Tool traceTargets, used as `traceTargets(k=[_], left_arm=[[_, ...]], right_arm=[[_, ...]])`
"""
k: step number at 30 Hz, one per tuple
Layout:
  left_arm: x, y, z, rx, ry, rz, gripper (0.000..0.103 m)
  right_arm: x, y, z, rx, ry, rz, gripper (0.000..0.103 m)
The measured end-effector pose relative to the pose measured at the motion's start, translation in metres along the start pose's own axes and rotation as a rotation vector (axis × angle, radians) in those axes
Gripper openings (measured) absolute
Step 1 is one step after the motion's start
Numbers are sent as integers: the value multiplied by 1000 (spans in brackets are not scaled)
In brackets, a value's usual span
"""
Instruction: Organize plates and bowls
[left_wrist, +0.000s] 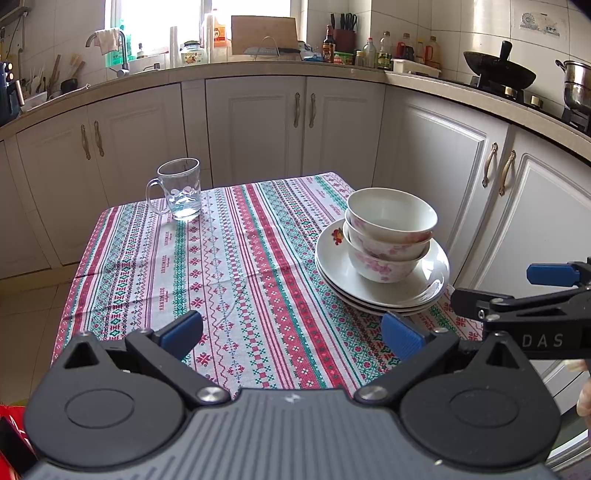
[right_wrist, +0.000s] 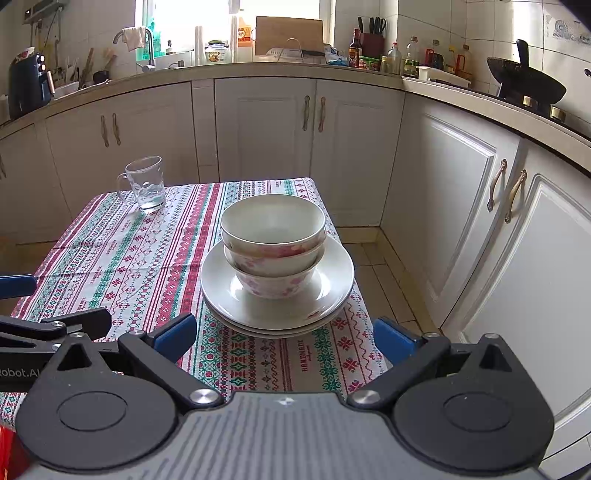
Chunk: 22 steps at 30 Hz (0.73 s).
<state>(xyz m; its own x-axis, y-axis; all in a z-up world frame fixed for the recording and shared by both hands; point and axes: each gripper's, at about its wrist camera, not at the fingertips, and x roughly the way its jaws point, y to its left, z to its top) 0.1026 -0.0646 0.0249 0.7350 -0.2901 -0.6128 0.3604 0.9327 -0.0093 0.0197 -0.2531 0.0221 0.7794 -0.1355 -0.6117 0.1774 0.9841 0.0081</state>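
Bowls (right_wrist: 273, 236), three in number, sit nested one inside another on a stack of plates (right_wrist: 332, 291) at the right-hand side of the desk (right_wrist: 110, 266), which carries a striped, patterned cloth. The plate stack lies close to the desk's right edge, and in the left wrist view its rim (left_wrist: 436, 291) stands near the cloth's border.

My left gripper (left_wrist: 291, 332) is spread wide and has hold of nothing; its blue fingertips (left_wrist: 181, 332) hang above the near part of the cloth, left of the plate stack. My right gripper (right_wrist: 284, 336) is likewise spread wide and empty, positioned directly in front of the plates, with the stack appearing between its two fingers. Neither gripper touches the crockery.

A glass mug (left_wrist: 179, 190) stands upright at the far left corner of the desk, well apart from the stack. White kitchen cabinets (right_wrist: 266, 129) run behind and to the right of the desk.
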Motion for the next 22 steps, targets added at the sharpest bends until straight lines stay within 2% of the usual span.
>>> traceTargets(k=[22], left_arm=[[-2,0,1,3,0,-5,102]], right_arm=[[-4,2,2,-11,-5,-8,103]])
